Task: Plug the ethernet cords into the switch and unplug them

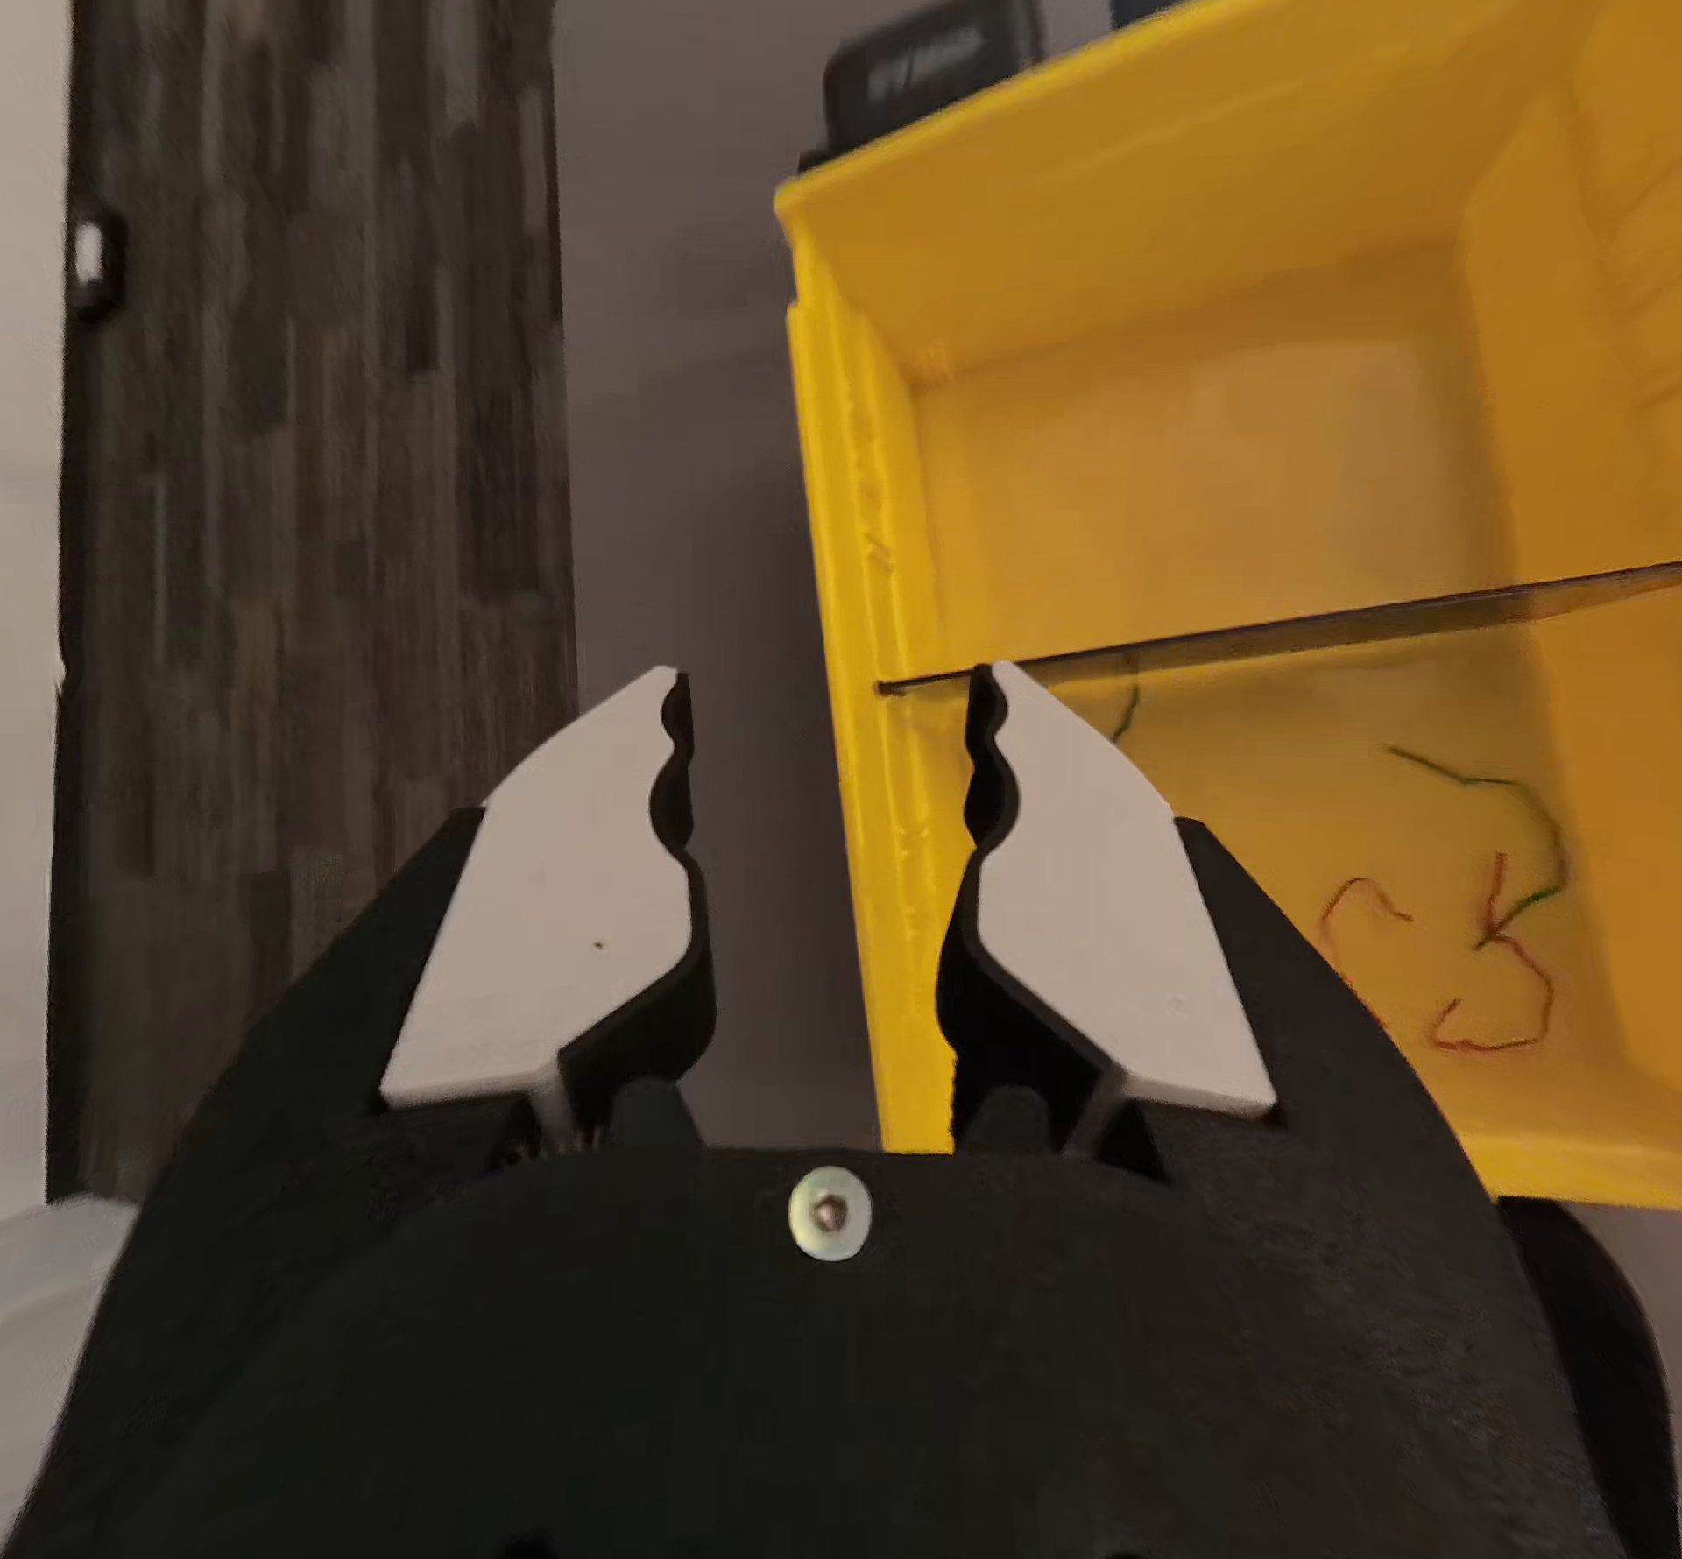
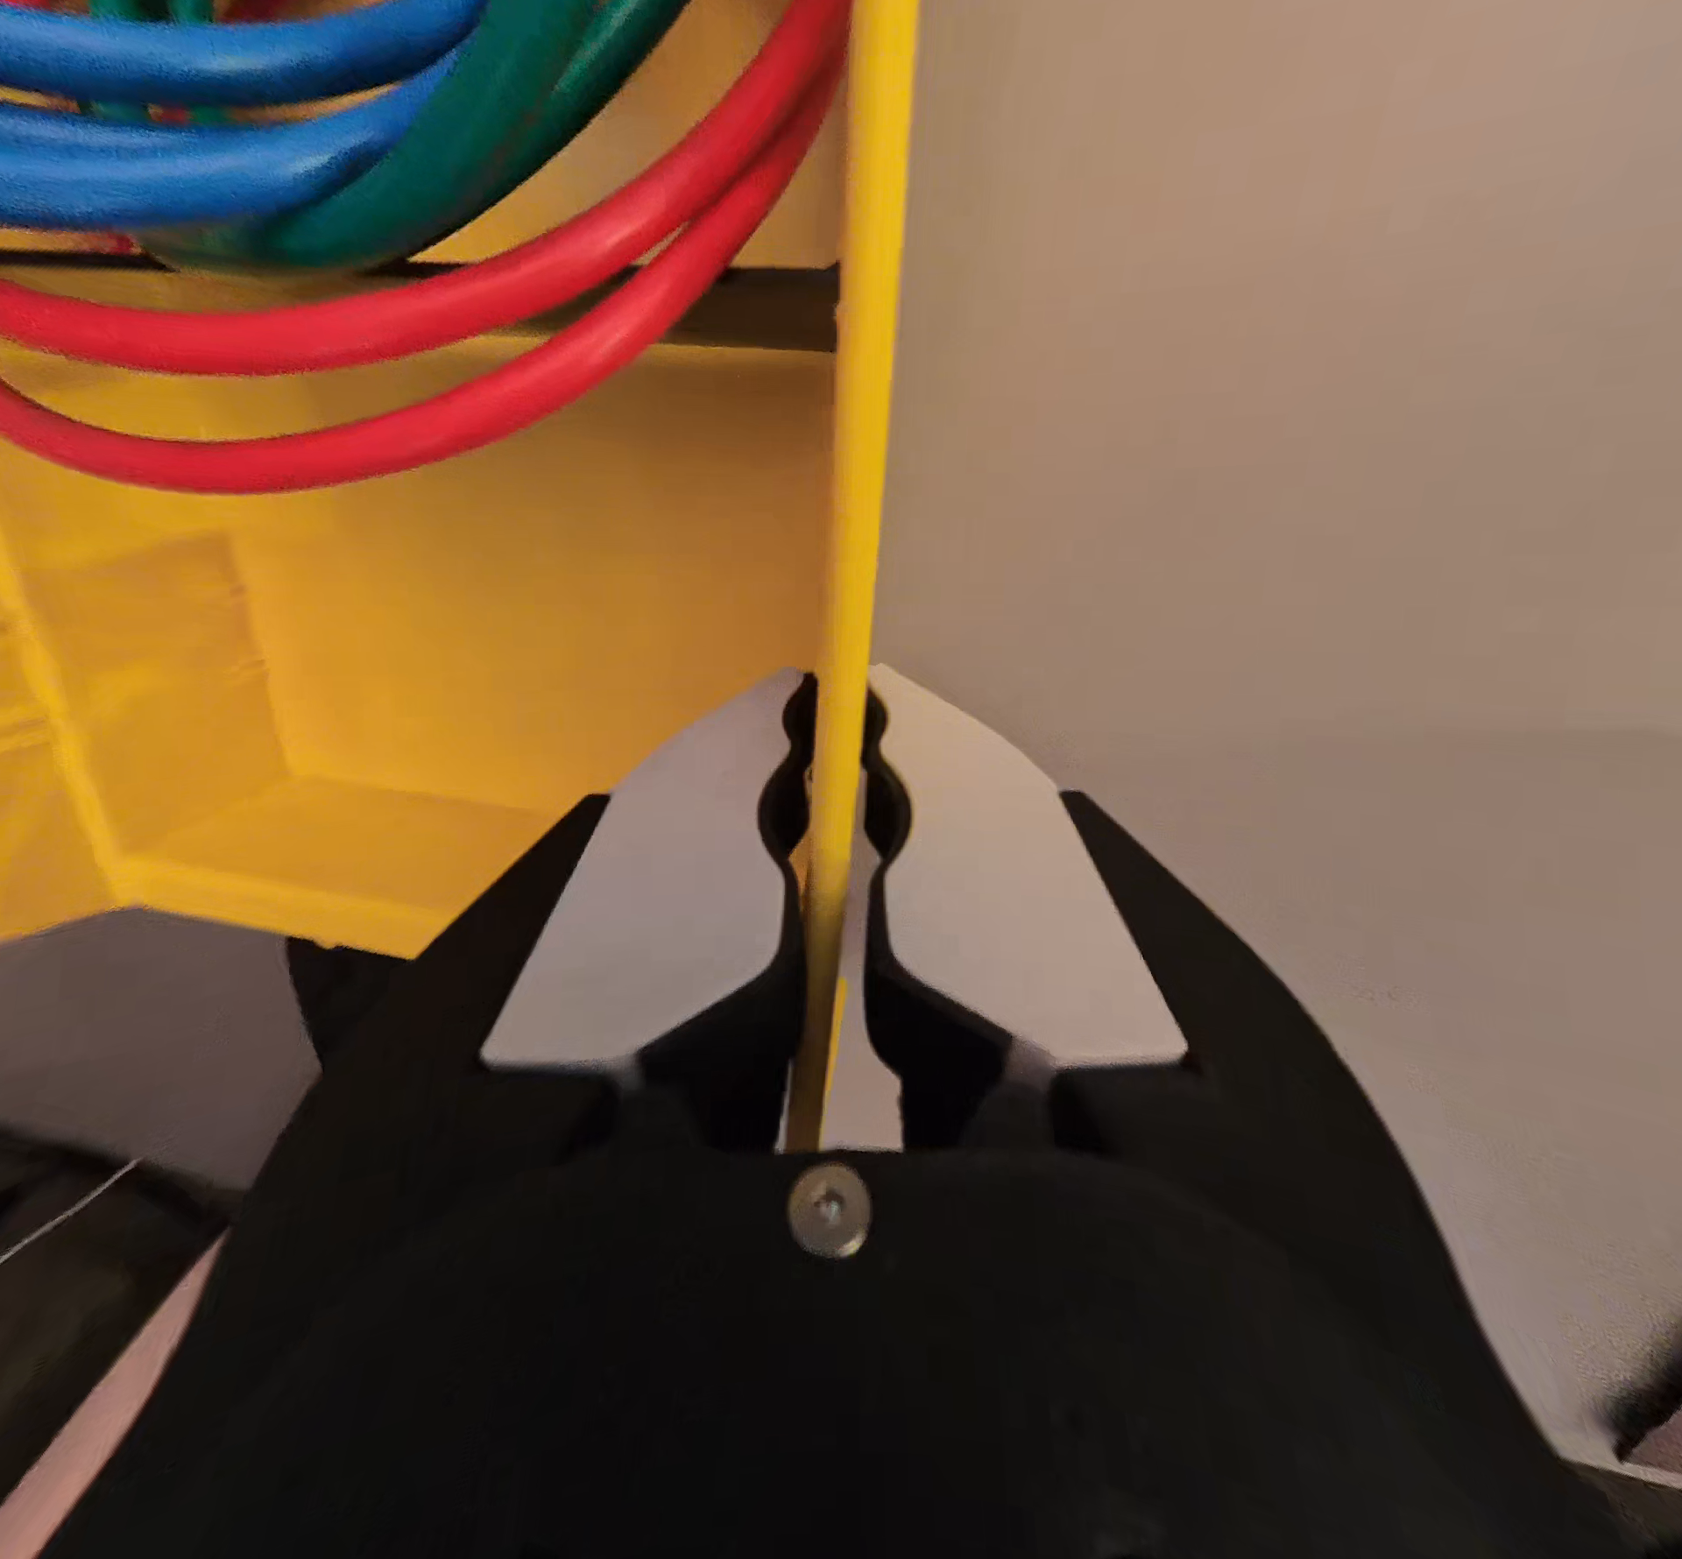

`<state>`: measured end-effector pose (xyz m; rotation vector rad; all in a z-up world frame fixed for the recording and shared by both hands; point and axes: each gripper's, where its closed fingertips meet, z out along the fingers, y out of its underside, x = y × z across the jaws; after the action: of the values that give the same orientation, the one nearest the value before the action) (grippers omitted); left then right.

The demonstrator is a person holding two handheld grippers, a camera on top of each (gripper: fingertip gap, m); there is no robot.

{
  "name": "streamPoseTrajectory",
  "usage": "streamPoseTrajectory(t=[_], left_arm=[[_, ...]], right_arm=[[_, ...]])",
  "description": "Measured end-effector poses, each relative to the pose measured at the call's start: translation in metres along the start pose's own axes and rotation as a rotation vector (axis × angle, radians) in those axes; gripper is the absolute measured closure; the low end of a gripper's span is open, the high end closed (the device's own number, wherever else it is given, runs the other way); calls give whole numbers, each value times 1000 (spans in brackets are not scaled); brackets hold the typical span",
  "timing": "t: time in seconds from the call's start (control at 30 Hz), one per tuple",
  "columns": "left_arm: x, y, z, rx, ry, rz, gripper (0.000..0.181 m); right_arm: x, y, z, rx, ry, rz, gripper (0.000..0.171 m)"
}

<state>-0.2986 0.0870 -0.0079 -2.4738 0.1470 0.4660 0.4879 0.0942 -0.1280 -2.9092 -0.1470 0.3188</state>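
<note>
Judging by the cords lying coiled and no plug held, plugging into the switch not yet begun, and no switch surely identifiable, only a blurred dark box (image 1: 933, 64) at upper centre of the left view. Clamping the thin, smooth yellow wall of the plastic bin (image 2: 860, 387) with the right gripper (image 2: 839, 683), glossy round blue (image 2: 227, 68), green (image 2: 510, 132) and red ethernet cords (image 2: 510, 305) looped at upper left. Hanging released and empty, left gripper (image 1: 824, 678) straddling the bin's left wall without touching, above the grey matte surface (image 1: 673, 387), loose thin threads (image 1: 1493, 924) on the bin floor at lower right
</note>
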Motion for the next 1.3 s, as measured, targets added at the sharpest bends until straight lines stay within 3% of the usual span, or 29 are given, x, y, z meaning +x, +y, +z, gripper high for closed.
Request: streamPoseTrajectory(t=[0.23,0.4,0.67,0.77,0.87,1.3], left_arm=[[-4,36,36,-161,109,-77,123],[19,55,50,-266,238,-38,134],[26,80,55,-406,274,-30,151],[26,82,55,-416,277,-10,169],[38,78,55,-411,356,-26,174],[104,66,32,-524,394,167,169]], right_arm=[[-27,16,2,-175,43,-117,162],[-54,12,8,-230,16,-129,163],[-97,18,14,-343,-16,-146,161],[-110,16,17,-366,-16,-170,163],[-121,12,20,-377,-16,-190,164],[-195,3,37,-426,-7,-217,164]])
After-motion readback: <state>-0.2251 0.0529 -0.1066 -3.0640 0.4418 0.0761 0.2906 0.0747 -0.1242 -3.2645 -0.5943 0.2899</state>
